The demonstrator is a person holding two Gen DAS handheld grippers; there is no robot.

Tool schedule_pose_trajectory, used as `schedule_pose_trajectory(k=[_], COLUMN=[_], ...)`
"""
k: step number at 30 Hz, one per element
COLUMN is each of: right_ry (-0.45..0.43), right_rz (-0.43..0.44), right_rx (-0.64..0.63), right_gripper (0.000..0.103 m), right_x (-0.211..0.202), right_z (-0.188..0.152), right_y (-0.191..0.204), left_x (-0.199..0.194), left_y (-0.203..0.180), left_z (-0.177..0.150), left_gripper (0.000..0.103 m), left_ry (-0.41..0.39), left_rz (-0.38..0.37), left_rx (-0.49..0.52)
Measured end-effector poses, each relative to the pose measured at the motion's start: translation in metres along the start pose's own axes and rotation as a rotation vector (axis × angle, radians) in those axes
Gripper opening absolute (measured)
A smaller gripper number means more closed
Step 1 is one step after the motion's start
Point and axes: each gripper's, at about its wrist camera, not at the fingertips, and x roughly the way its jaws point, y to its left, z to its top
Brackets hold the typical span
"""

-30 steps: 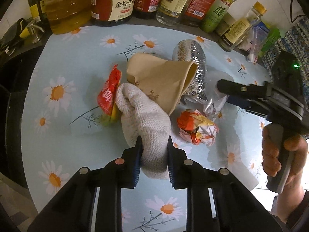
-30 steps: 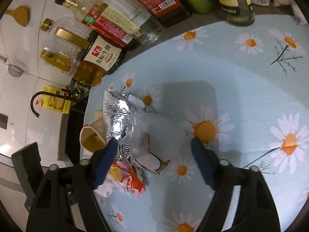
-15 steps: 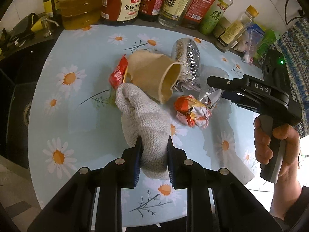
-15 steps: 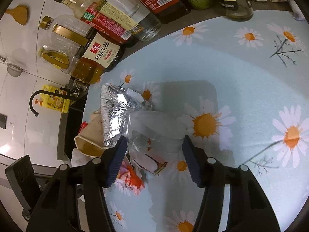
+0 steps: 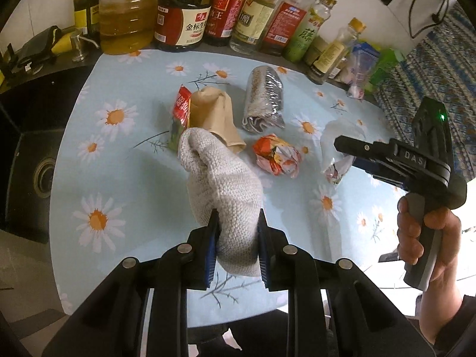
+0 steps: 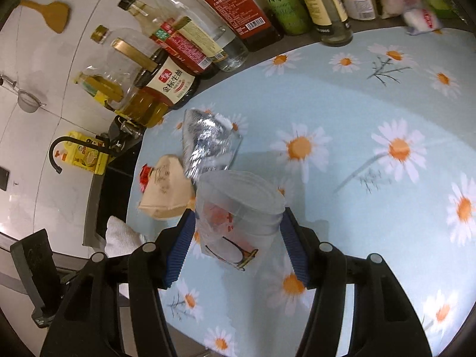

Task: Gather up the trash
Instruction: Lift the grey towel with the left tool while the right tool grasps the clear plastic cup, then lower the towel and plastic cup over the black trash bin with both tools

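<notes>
- A red printed snack wrapper [image 5: 182, 107] lies flat at the left of the trash group on the light-blue daisy-print tablecloth [image 5: 125, 178], touching a crumpled tan paper bag [image 5: 214, 119].
- The left gripper [image 5: 237, 238] is clamped on a white knitted cloth [image 5: 221, 190], whose far end rests against the tan paper bag.
- A crumpled silver foil pouch [image 5: 263, 101] lies just beside the paper bag; a balled red-and-yellow wrapper [image 5: 276, 155] lies in front of it.
- A transparent plastic bag with red print [image 6: 238, 208] sits between the fingers of the right gripper [image 6: 236, 238]; the blue pads [image 6: 181, 238] flank it closely, but whether it is gripped cannot be told.
- Along the back, a dark sauce bottle [image 5: 181, 20] carries the label "金标生抽"; a green bottle [image 5: 303, 35] shows "藤". The right gripper body reads "DAS".
- Compared with one second earlier, the plastic bag has been drawn away from the foil pouch, to the right; the left gripper's hold on the cloth is unchanged.
</notes>
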Motion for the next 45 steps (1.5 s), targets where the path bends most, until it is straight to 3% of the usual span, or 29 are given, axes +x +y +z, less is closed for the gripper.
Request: schedule_pose_trajectory(k=[20,33,45], right_ry=[0.026,0.134,0.240], right_rz=[-0.018,0.027,0.006], right_rx=[-0.074,-0.098,-0.109], right_gripper=[0.059,0.059,0.060], right_x=[-0.018,0.006,0.038], right_z=[-0.115,-0.199,-0.242], right_y=[0.068,0.096,0.101], left_x=[-0.050,-0.055,-0.034], left_y=[0.011,0.034,0.057], left_z=[-0.082,-0.151,-0.201], left_gripper=[0.022,0.022,0.022], left_ry=[-0.037,0.010,0.116], left_rz=[-0.064,-0.070,-0.056], left_rx=[0.040,0.004,-0.053])
